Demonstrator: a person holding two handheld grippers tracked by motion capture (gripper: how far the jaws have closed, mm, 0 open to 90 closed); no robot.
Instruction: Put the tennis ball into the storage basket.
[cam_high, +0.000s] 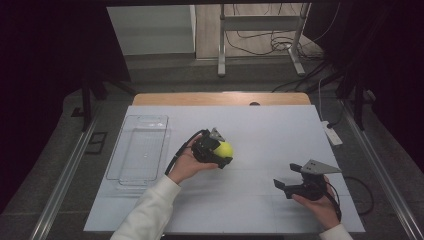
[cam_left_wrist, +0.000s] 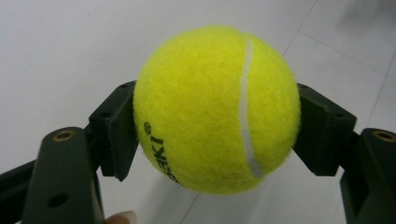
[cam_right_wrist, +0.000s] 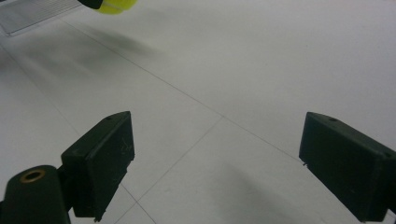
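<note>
I am holding a yellow tennis ball (cam_left_wrist: 217, 109) in my left gripper (cam_high: 216, 150). My two black fingers (cam_left_wrist: 114, 130) are closed on it, one on each side, right at the fat middle of the ball. That is the best place to hold a round thing, I think, because it cannot slide out up or down from there. The ball is over the middle of the white desk (cam_high: 260, 125), and from the shadow under it in the left gripper view I think it is lifted a little off the desk, but I cannot be sure. The ball looks fuzzy, so I think it will not be slippery. It is likely light and a bit squashy and bouncy. It will not break if I drop it, but it would roll and bounce away, so I should keep my squeeze snug and put it down softly. A white line (cam_left_wrist: 246, 107) curves over the ball and there are dark letters near the bottom of it. To the left on the desk is a clear plastic tray (cam_high: 141, 150), and nothing is in it. It sits near my left arm, apart from the ball. My right gripper (cam_high: 287, 186) is low on the right side of the desk, well apart from the ball. Its fingers (cam_right_wrist: 100, 161) are wide open and hold nothing.
</note>
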